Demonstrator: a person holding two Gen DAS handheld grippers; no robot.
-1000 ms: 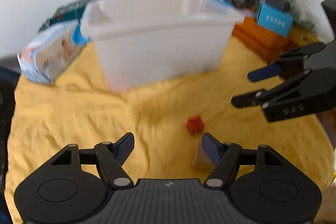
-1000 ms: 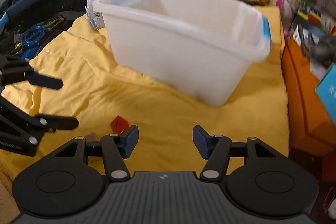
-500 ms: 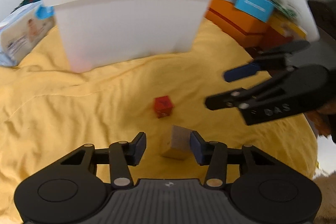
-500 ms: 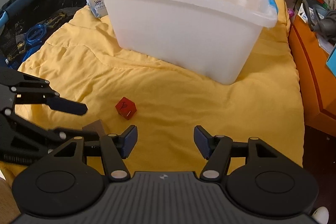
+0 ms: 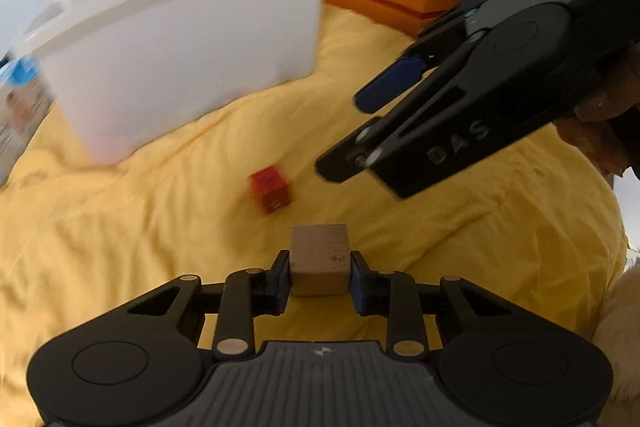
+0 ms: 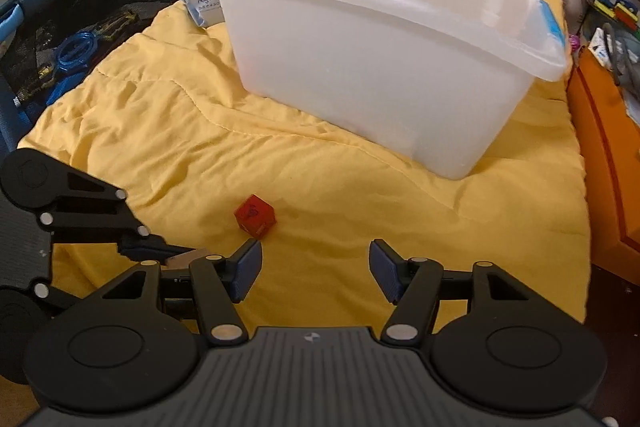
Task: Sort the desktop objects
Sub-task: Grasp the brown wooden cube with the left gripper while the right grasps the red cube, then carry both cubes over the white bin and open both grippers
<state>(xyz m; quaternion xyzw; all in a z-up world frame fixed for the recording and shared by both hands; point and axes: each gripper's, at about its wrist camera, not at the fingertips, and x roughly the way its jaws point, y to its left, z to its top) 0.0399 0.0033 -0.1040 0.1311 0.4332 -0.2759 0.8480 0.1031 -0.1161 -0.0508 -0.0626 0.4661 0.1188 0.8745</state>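
The left gripper (image 5: 320, 273) has its jaws pinched on the wooden block (image 5: 319, 259), one pad flat against each side, so the pick-up step is in hand. Half a second ago those jaws stood apart around the block; now they have closed onto it. The block sits low over the yellow blanket (image 6: 200, 147), near its front edge. The right gripper (image 6: 316, 269) hovers with jaws wide apart and nothing between them, the red cube (image 6: 255, 215) lying just ahead on the blanket, apart from both tools. The white bin (image 6: 380, 67) stands toward the blanket's far edge. Next move, by my reading: lift the block clear, carry it over the bin's near rim and release, while the right gripper lines up on the red cube.
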